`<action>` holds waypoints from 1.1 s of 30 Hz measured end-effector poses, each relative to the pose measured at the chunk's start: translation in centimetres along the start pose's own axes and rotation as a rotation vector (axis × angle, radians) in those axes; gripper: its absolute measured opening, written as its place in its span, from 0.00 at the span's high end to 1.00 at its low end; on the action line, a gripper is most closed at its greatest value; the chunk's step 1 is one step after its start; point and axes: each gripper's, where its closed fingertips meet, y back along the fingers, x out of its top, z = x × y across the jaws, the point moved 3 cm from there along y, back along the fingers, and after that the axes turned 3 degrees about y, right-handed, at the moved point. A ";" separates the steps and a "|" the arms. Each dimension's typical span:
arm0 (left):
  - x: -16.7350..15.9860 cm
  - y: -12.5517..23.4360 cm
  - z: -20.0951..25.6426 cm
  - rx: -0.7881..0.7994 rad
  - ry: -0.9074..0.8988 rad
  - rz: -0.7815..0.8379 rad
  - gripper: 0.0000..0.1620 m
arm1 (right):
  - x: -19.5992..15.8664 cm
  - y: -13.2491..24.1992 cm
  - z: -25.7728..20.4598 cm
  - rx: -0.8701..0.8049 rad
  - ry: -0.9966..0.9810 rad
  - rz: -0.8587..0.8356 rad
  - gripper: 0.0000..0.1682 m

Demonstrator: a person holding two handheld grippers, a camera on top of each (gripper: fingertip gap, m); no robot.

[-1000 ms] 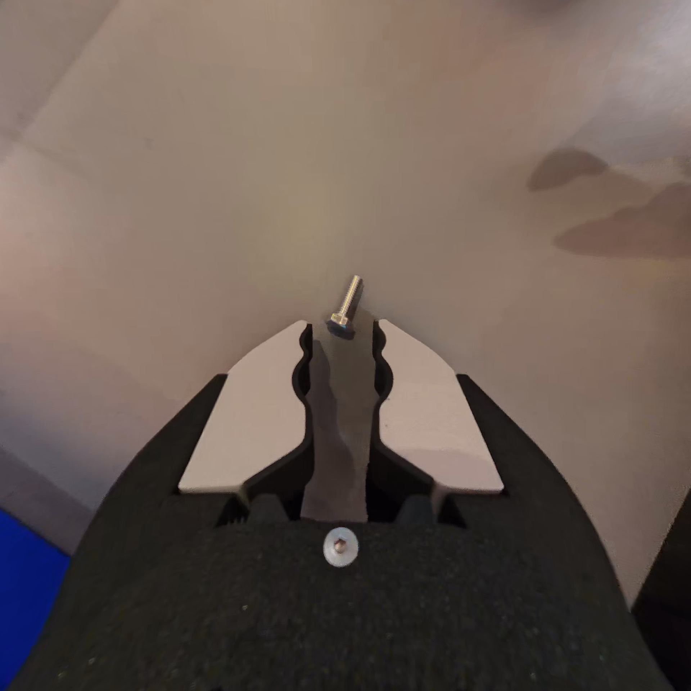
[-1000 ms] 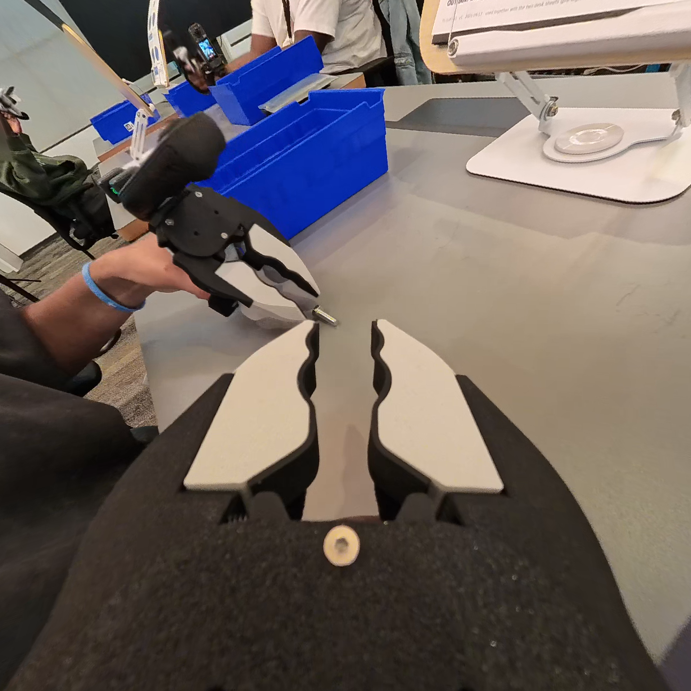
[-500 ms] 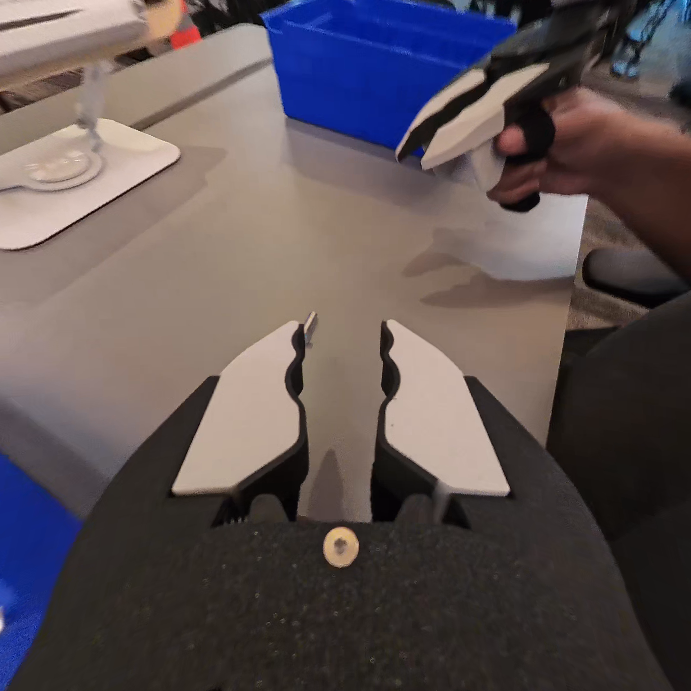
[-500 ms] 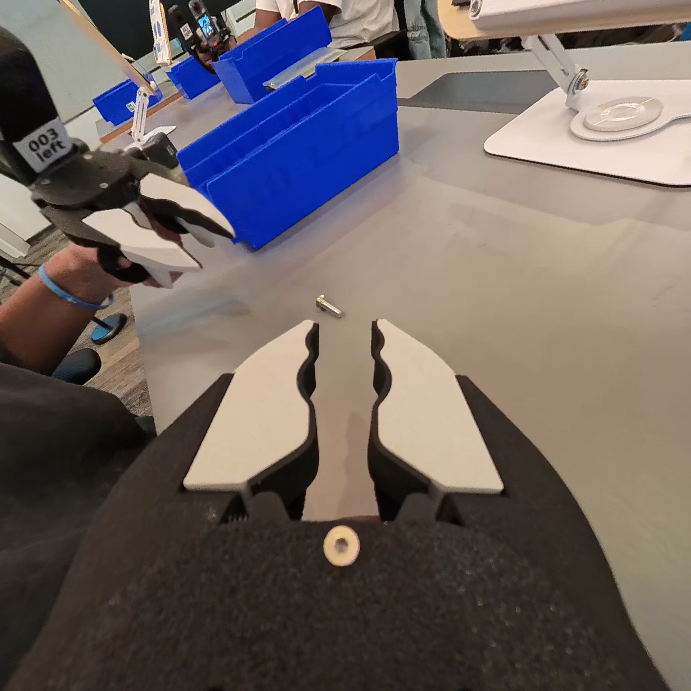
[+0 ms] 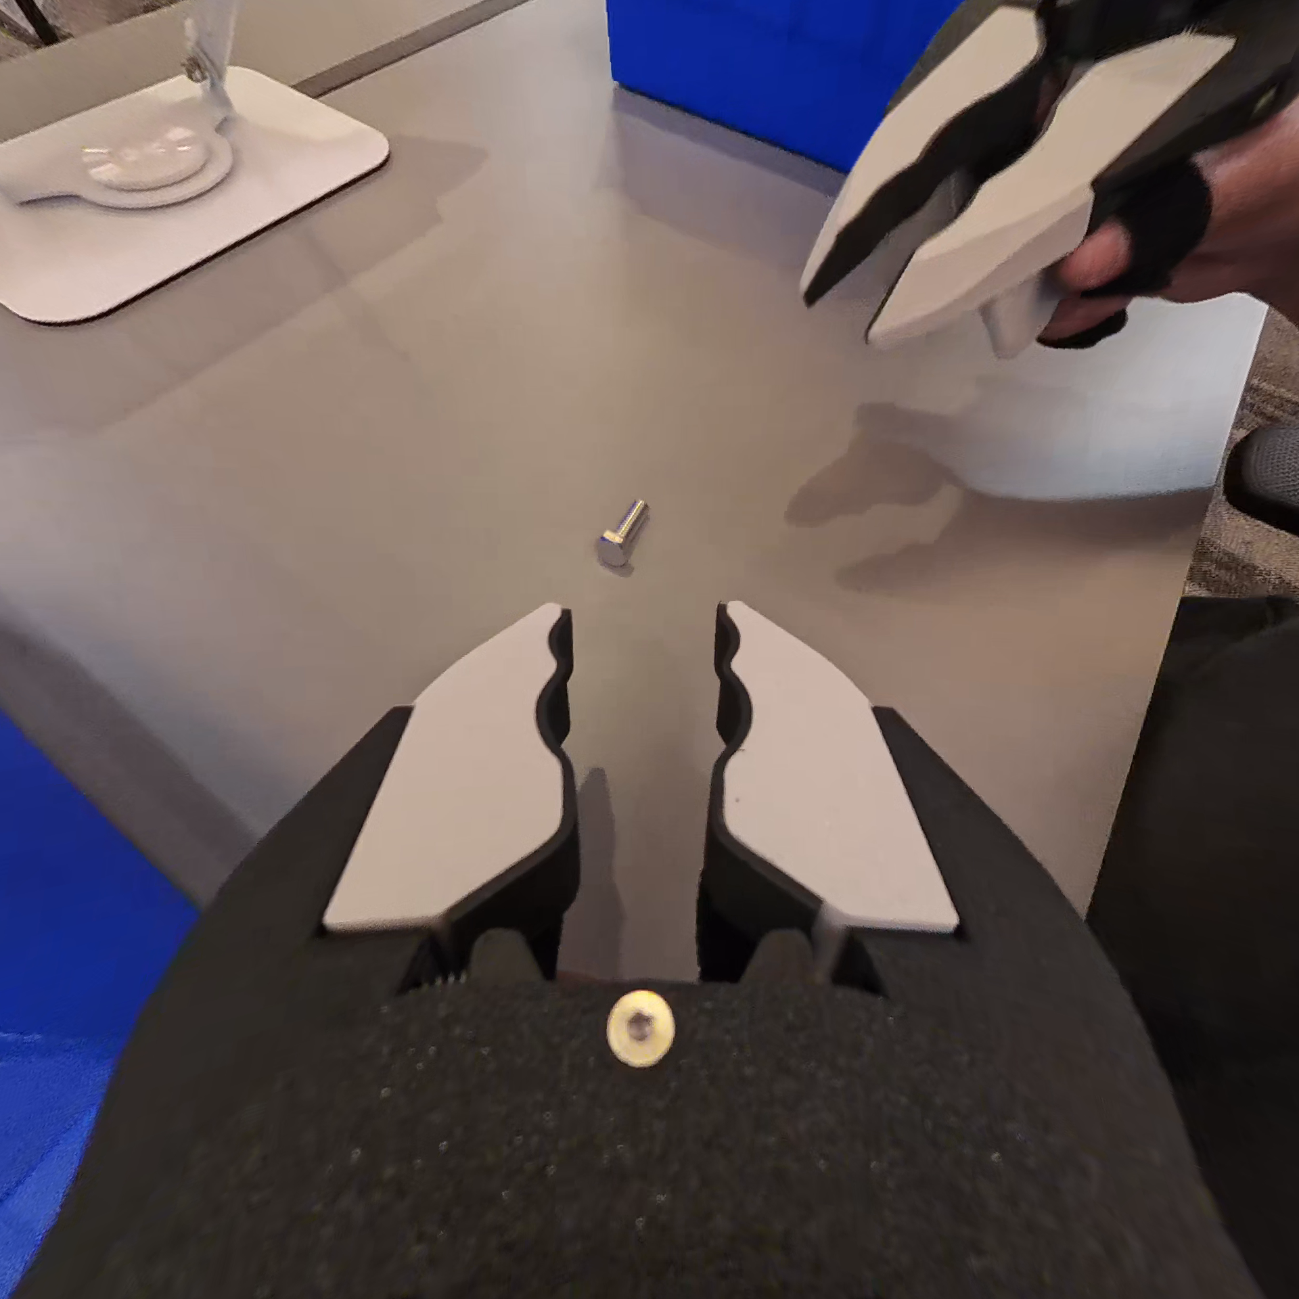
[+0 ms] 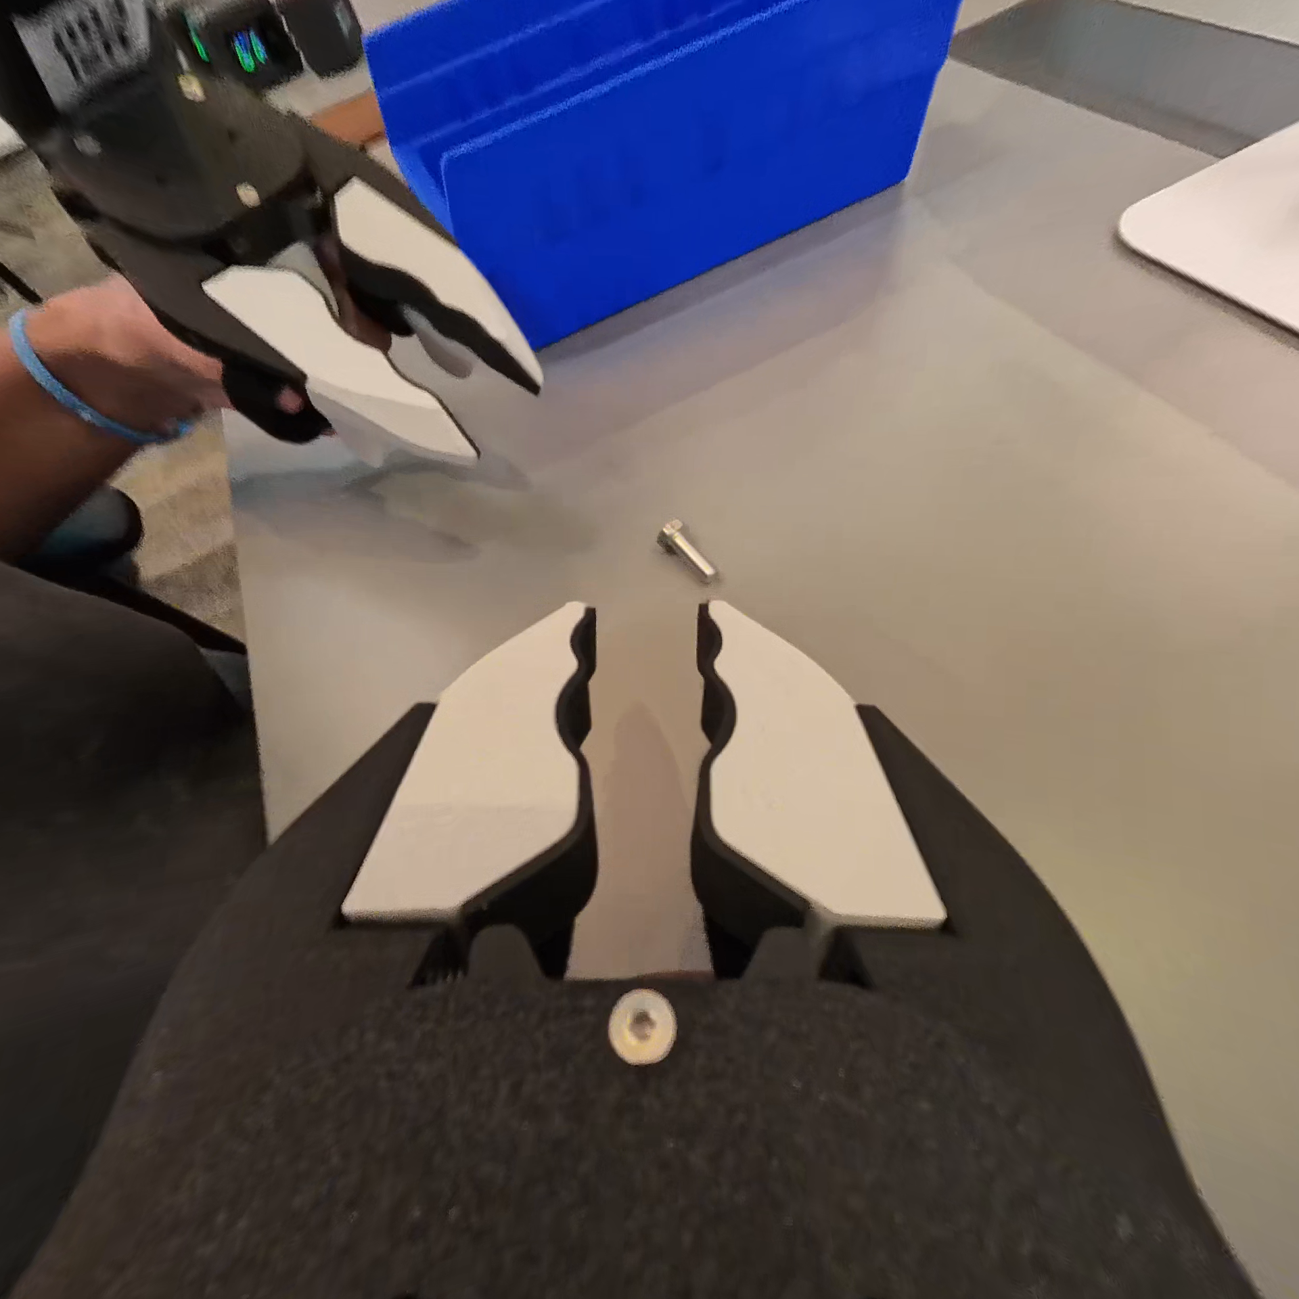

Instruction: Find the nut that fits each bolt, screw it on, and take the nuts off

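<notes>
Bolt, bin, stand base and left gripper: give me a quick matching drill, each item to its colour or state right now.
Items:
1. bolt
2. bin
3. stand base
4. left gripper

States:
A. blue, at the table's far side
B. white, flat on the table
C. jaws open, holding nothing
D. silver, lying on its side

Pairs: 1-D, 2-A, 3-B, 4-C

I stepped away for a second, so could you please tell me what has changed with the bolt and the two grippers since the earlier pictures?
The left gripper let go of the bolt, opened and drew back above the grey table. The right gripper has moved in toward the bolt. The bolt lies loose on its side, no nut on it; the right gripper stays open and empty.
</notes>
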 end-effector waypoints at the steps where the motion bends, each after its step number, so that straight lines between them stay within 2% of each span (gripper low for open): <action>1: -0.1 0.0 0.0 -0.005 0.007 0.004 0.76 | -0.2 -0.5 -0.1 -0.009 0.034 -0.034 0.84; 10: -2.2 0.7 0.0 -0.010 0.071 0.000 0.78 | 0.4 -5.5 -0.2 0.014 0.374 -0.392 0.84; 15: -1.8 0.1 -0.2 -0.012 0.110 0.002 0.80 | 0.2 -6.7 0.9 0.006 0.404 -0.445 0.84; 20: -0.5 -3.5 -1.0 0.051 0.013 -0.118 0.80 | -0.6 -4.1 1.8 -0.047 0.326 -0.370 0.85; 25: -0.3 -6.8 -1.3 0.045 -0.078 -0.236 0.80 | -2.1 -0.3 1.5 -0.104 0.248 -0.287 0.86; 33: -1.0 -8.3 -1.1 0.001 -0.140 -0.293 0.79 | -4.0 3.6 1.3 -0.156 0.196 -0.225 0.87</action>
